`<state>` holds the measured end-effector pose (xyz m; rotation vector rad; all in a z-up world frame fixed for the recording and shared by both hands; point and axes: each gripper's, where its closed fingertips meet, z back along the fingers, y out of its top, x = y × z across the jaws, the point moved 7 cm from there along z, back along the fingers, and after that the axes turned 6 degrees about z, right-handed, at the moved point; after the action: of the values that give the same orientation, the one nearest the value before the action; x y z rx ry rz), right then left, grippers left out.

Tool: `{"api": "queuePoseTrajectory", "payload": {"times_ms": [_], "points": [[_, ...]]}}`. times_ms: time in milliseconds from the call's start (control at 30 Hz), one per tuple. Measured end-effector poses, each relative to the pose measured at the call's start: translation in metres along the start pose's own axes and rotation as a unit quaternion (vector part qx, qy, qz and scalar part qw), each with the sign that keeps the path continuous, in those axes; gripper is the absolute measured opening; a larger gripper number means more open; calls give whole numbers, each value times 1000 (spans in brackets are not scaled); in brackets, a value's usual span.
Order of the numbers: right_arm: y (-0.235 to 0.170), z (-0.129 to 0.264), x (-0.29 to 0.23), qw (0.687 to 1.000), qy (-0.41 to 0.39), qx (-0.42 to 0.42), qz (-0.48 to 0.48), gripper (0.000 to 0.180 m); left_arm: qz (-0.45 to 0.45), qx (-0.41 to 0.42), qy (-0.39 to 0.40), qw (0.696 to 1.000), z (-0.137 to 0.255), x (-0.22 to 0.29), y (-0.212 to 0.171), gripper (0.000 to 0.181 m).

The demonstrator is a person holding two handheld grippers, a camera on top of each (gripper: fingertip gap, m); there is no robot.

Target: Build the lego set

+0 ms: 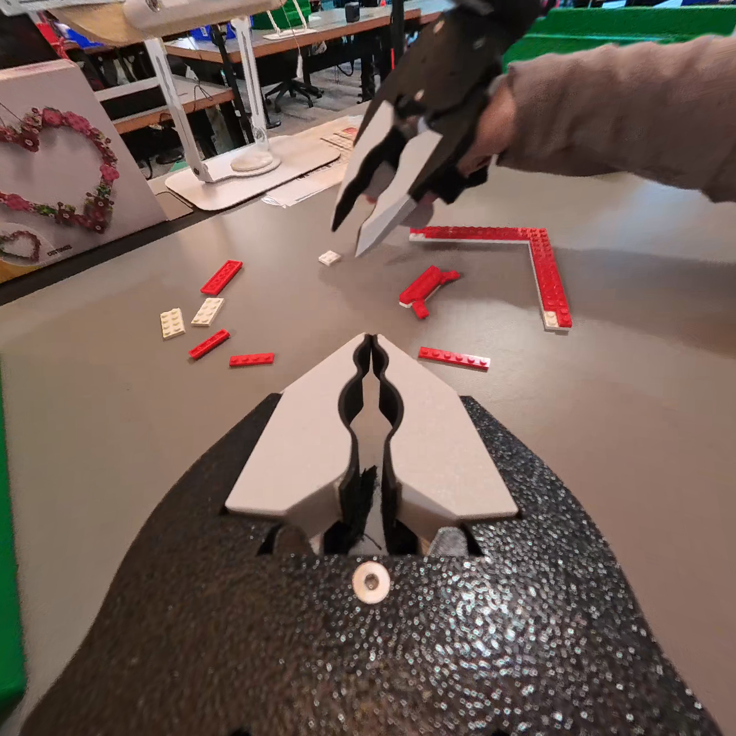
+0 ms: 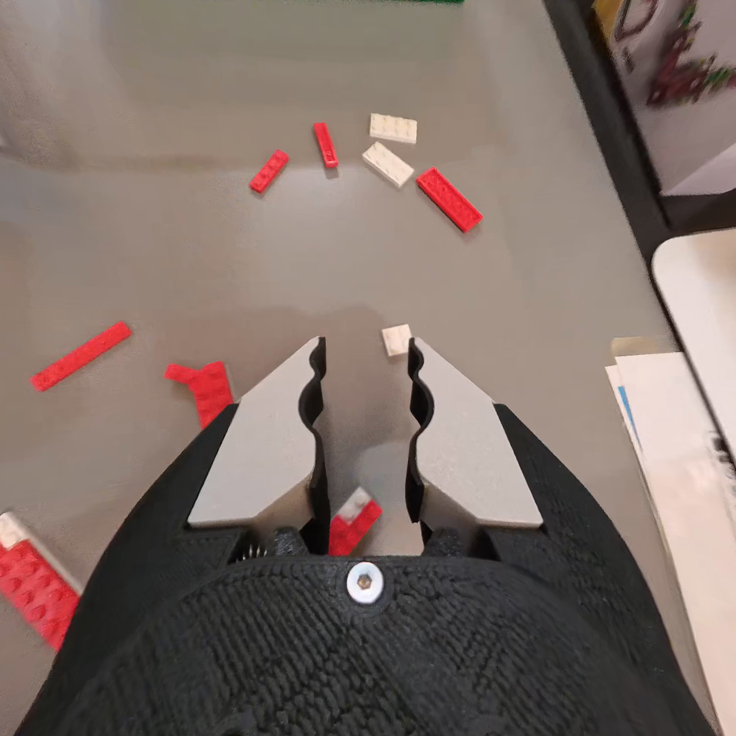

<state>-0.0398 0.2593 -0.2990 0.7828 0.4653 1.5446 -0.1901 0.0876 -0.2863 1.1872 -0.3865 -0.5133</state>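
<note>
My left gripper (image 1: 371,337) is shut and empty, low over the grey table, short of the loose plates. My right gripper (image 2: 366,344) is open and empty; in the left wrist view it (image 1: 347,241) hovers tips-down just right of a small white plate (image 1: 329,257), which lies beside its right fingertip (image 2: 396,339). An L-shaped red and white build (image 1: 545,275) lies at the right. A small red sub-assembly (image 1: 424,286) lies near the middle. Loose red plates (image 1: 221,277) and two white plates (image 1: 172,323) lie at the left.
A long red plate (image 1: 454,358) lies just right of my left gripper. The set's box (image 1: 59,171) stands at the far left, a white lamp base (image 1: 247,171) behind the pieces. White papers (image 2: 677,458) lie at the table's edge. A sleeved arm (image 1: 617,115) reaches in from the right.
</note>
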Motion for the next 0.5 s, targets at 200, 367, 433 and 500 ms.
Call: {"api": "queuePoseTrajectory", "payload": {"times_ms": [200,367,433,500], "points": [[-5,-22,24,998,50,-18,-17,32,-4,27,1,1000,7,-6,3,0],[-8,-27,28,997,69,-34,-17,21,5,34,-1,999,7,-11,2,0],[-9,-28,27,997,73,-33,-19,19,4,32,1,999,8,-14,2,0],[-8,-25,25,996,74,-34,-21,17,1,34,9,999,10,-18,1,0]]}}
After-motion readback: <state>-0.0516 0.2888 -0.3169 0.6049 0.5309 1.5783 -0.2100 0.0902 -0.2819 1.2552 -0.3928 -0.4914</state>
